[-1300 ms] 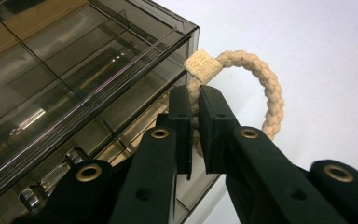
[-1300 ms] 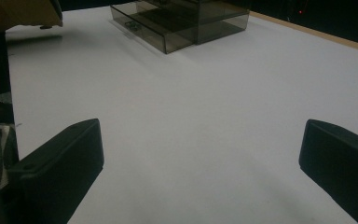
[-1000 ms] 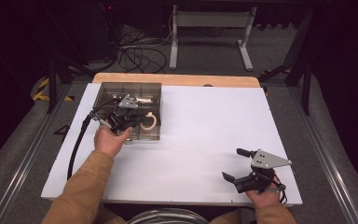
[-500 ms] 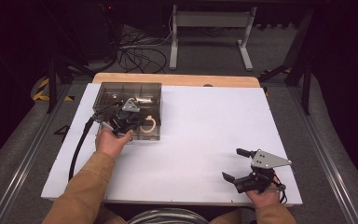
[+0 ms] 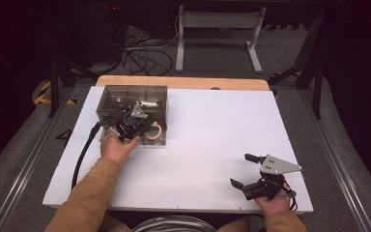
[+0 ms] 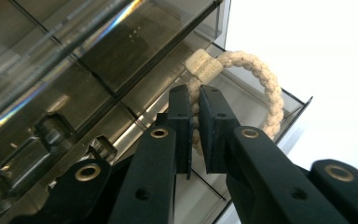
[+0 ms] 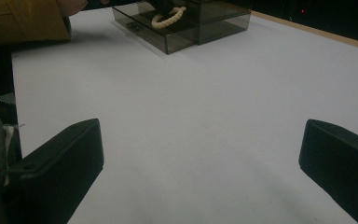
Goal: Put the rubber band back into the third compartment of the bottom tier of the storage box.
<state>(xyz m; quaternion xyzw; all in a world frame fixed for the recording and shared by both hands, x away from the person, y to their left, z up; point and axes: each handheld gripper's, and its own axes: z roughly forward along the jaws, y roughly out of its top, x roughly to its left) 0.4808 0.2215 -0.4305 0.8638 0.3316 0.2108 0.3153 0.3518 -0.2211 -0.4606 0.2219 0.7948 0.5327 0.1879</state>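
Note:
A cream braided rope ring (image 6: 265, 88) hangs at the pulled-out drawer (image 6: 256, 121) of a smoky clear plastic box (image 5: 133, 99) at the table's left rear. My left gripper (image 6: 194, 119) is shut on the ring's near side, just above the drawer. From above, the left gripper (image 5: 142, 126) sits over the drawer with the ring (image 5: 157, 131) beside it. My right gripper (image 5: 244, 170) rests near the table's front right, open, nothing between its jaws. The box (image 7: 200, 23) and ring (image 7: 168, 17) lie far off in the right gripper view.
The white table top (image 5: 212, 130) stretches wide between the two hands. A wooden strip (image 5: 183, 82) runs along its far edge. Cables and a metal stand (image 5: 217, 29) are on the floor beyond. A black cable (image 5: 84, 154) trails from the left gripper.
The left hand and gripper have shifted slightly at the drawer, still with the ring. The right gripper has not moved.

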